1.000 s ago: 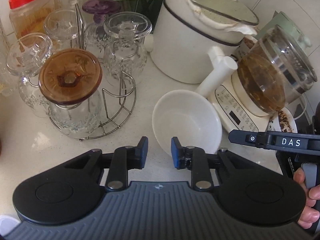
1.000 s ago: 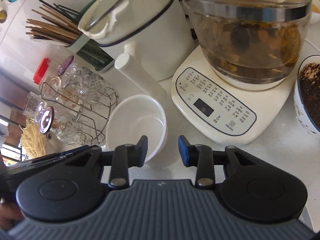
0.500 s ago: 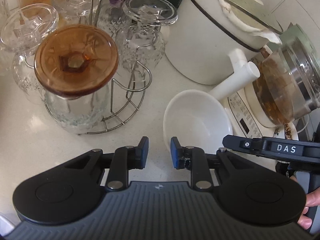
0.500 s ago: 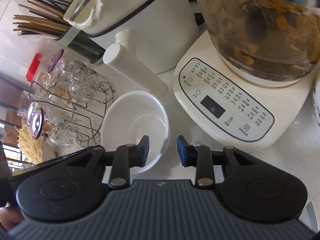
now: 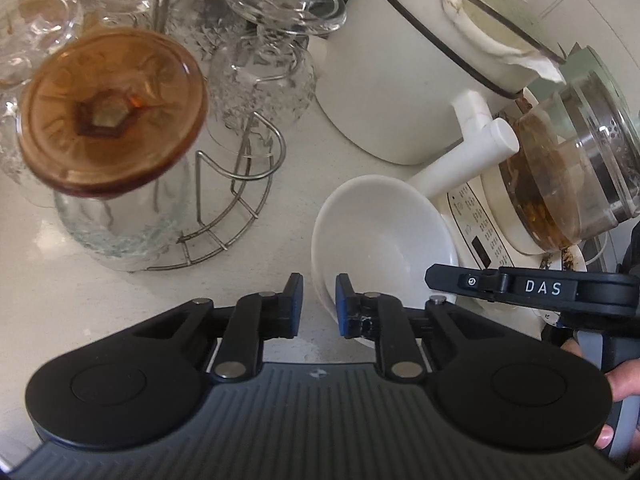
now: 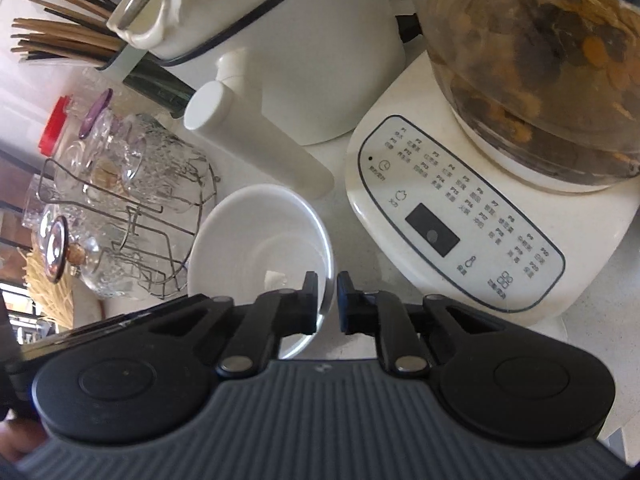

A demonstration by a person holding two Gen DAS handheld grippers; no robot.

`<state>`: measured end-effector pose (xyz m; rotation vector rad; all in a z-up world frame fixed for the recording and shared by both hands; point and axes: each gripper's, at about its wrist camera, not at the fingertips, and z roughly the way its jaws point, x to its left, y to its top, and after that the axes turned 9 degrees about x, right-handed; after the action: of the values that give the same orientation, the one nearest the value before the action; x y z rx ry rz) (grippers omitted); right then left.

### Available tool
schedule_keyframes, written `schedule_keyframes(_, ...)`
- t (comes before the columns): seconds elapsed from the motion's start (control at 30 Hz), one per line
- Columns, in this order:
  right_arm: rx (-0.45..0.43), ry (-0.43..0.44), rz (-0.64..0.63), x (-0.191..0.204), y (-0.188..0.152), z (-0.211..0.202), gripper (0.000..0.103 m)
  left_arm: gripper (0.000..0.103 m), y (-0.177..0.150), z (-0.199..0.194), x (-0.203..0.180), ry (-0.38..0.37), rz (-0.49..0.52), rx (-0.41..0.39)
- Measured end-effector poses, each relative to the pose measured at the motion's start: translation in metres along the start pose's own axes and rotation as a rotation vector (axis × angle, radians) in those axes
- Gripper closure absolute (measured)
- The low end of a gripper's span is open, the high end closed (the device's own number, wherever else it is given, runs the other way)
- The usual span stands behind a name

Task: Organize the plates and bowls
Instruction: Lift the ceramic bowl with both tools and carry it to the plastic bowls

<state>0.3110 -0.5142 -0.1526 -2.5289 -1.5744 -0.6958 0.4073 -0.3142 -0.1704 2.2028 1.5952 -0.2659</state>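
Both grippers have dropped in closer over the last second, and now each one straddles the rim of the white bowl (image 5: pixel 384 236). From where I'm standing, the left gripper (image 5: pixel 318 304) has its jaws a narrow gap apart with the bowl's near-left rim sitting between them, not pinched yet as far as I can tell. The right gripper (image 6: pixel 327 300) is even narrower, one finger inside the bowl and one outside, rim in the slot; can't say for sure whether it's actually touching. The bowl sits on the pale counter (image 5: pixel 60 280), just beside the kettle base (image 6: pixel 460 220) and right under the white pot's handle (image 6: pixel 256 140). It looks like glazed ceramic, so stiff, a bit heavy, slippery and chippable; I'd grab the rim squarely and lift straight up so it doesn't knock that handle. Further back is the wire rack of upturned glasses (image 5: pixel 224 208), then the white pot (image 5: pixel 420 60), the glass kettle (image 6: pixel 540 60) full of brown stuff, and chopsticks (image 6: pixel 60 36) at the far wall.
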Motion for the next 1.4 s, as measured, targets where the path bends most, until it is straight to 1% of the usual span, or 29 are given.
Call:
schedule_keyframes(0.03,-0.001,-0.006,-0.008,0.001,0.0,0.001,0.093,0.086,0.001,0.001,0.0,-0.005,0.0,0.002)
schedule_keyframes(0.07,-0.002,-0.009,-0.014,0.002,0.0,0.001,0.093,0.09,0.002,0.001,0.0,-0.011,0.002,0.003)
schedule_keyframes(0.1,-0.002,-0.012,-0.017,0.003,0.0,0.001,0.093,0.09,0.002,0.002,0.0,-0.014,0.006,0.005)
schedule_keyframes(0.4,0.009,-0.016,-0.036,0.009,0.002,0.004,0.094,0.091,0.002,-0.002,0.005,-0.017,-0.001,0.012)
schedule_keyframes(0.7,-0.019,-0.006,-0.078,0.023,-0.005,-0.005,0.094,0.091,-0.008,-0.023,0.005,-0.018,-0.005,-0.039)
schedule_keyframes(0.97,-0.038,0.025,-0.113,0.031,-0.017,-0.02,0.093,0.091,-0.03,-0.051,-0.001,-0.001,-0.002,-0.092)
schedule_keyframes(1.13,-0.06,0.037,-0.152,0.035,-0.032,-0.037,0.093,0.091,-0.047,-0.071,-0.005,0.013,-0.002,-0.126)
schedule_keyframes(1.3,-0.078,0.043,-0.185,0.046,-0.045,-0.054,0.093,0.091,-0.068,-0.095,-0.009,0.02,0.011,-0.172)
schedule_keyframes(1.4,-0.095,0.055,-0.203,0.052,-0.053,-0.065,0.093,0.092,-0.08,-0.112,-0.007,0.01,-0.005,-0.214)
